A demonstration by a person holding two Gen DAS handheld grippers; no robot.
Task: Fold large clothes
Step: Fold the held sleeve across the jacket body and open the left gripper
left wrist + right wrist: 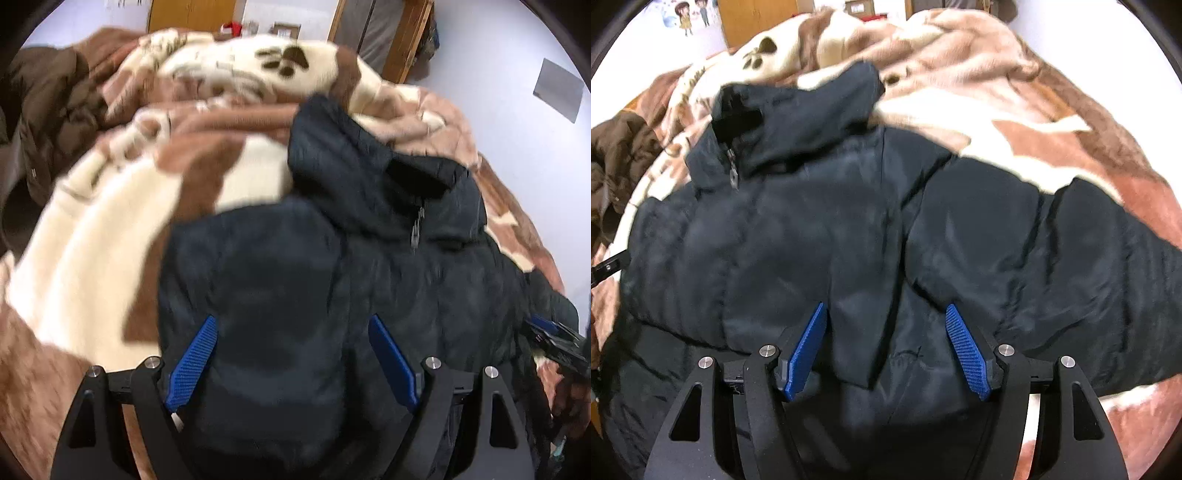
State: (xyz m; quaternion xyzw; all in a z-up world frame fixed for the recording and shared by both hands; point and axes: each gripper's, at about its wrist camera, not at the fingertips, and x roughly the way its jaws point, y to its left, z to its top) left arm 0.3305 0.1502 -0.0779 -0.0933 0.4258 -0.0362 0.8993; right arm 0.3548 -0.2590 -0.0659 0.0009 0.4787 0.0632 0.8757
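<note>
Dark puffer jacket [820,236] on a plush blanket [1015,122]

Quilted, smooth navy shell, zip pull at 10 o'clock in the right view; left gripper [291,360] and right gripper [886,349] jaws spread wide, released, jacket between and beneath them; fleecy brown-cream blanket.

A bed carries everything, covered by a plush blanket [110,229] patterned in cream and brown patches, with a dark paw print [286,61] on a cream area toward the far end. The blanket is rumpled into soft folds at that far end. Lying directly on it, a dark navy padded jacket [820,236] is spread front-up, zipped, its collar and hood toward the far end and a zipper pull [733,177] at the neck; one sleeve stretches across the blanket on the right of the right wrist view. A brown padded garment [44,122] lies bunched at the blanket's left edge, apart from the jacket.
</note>
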